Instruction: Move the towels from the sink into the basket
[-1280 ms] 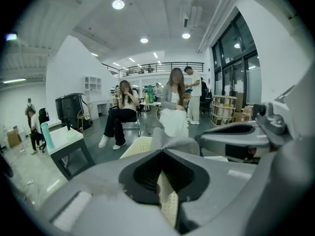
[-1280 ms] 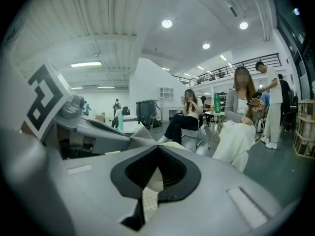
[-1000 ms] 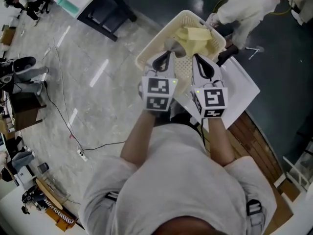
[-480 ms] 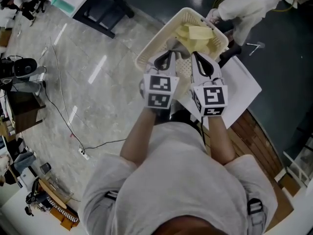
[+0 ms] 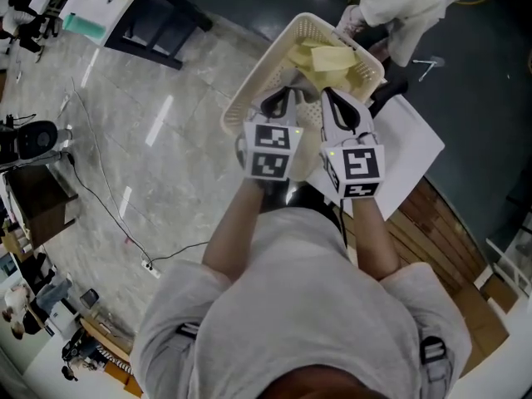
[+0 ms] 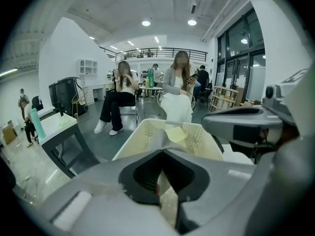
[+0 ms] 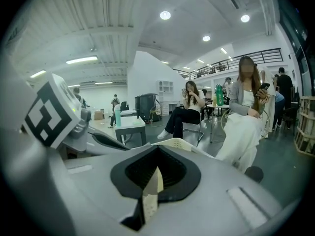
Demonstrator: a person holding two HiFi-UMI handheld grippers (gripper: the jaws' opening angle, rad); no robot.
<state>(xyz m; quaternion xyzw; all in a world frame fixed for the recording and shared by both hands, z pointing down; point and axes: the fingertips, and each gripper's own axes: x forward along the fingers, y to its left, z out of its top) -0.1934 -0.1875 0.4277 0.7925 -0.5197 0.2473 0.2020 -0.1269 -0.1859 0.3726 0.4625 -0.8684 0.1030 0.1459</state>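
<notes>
Left hand-held gripper [image 5: 280, 98] is clenched on the near rim of the basket [image 5: 256, 71]. In its own view the jaws meet at the tips, with cream basket wall [image 6: 142, 137] pinched beneath them. The right hand-held gripper [image 5: 333, 100], just beside it at 3 o'clock, is clamped on the same rim, and a strip of perforated cream plastic stands between its jaws.

The yellow towels [image 5: 327, 56] lie in the basket's far end, at 12 to 1 o'clock from the grippers. One folded corner [image 6: 176, 133] shows over the rim in the left gripper view.

The only print to be read is the black-and-white square markers on the cubes [image 5: 273, 150], which are patterns, not letters.

In the head view the grippers cover the basket's near edge, and the cubes cover the hands that hold them. How many towels are piled there cannot be made out, nor whether the basket's base rests on anything. A white sheet [image 5: 409, 140] at 3 o'clock is partly under the basket. A seated person in white [image 5: 407, 2] at 1 o'clock is cut off by the frame's top edge.
</notes>
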